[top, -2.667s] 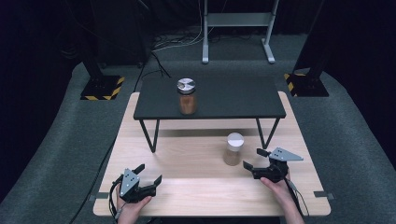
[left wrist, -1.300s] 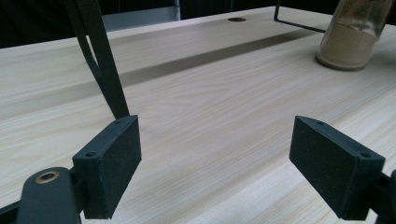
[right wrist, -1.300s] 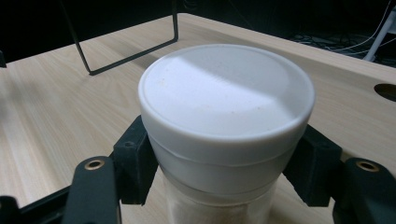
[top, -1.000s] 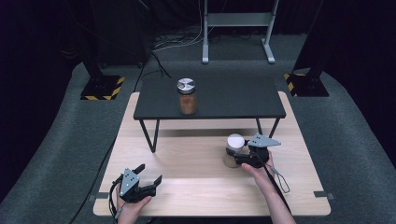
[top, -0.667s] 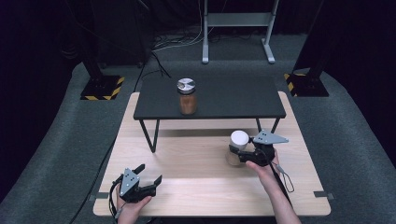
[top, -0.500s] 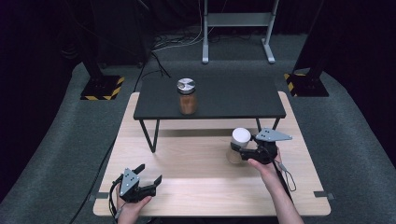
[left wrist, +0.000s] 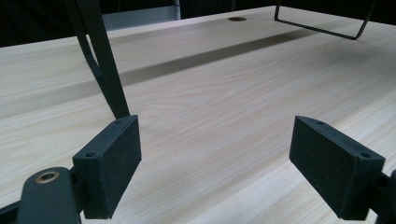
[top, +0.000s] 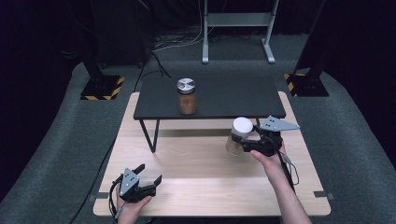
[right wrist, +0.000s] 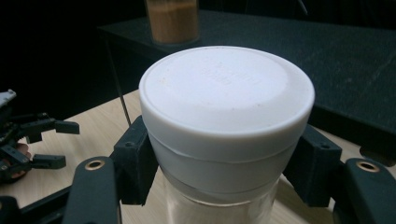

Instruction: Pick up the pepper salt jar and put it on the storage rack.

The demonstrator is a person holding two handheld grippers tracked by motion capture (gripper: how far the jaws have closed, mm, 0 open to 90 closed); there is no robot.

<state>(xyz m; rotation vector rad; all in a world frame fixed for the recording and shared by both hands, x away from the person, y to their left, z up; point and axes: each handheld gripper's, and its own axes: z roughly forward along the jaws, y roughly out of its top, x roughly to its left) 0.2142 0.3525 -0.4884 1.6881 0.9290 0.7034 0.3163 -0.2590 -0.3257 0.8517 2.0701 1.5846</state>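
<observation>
The right gripper (right wrist: 219,172) has its jaws clamped on the white-lidded jar (right wrist: 224,130), just under the lid, holding it above the wooden tabletop (top: 196,186) in front of the black shelf (top: 219,95). The grip sits high on smooth glass, so the jar could slip or swing, or knock the shelf edge. Its contents cannot be made out. On the shelf stands a second jar (top: 187,96) filled with brown powder. The left gripper (top: 140,182) rests with jaws spread, grasping nothing.
</observation>
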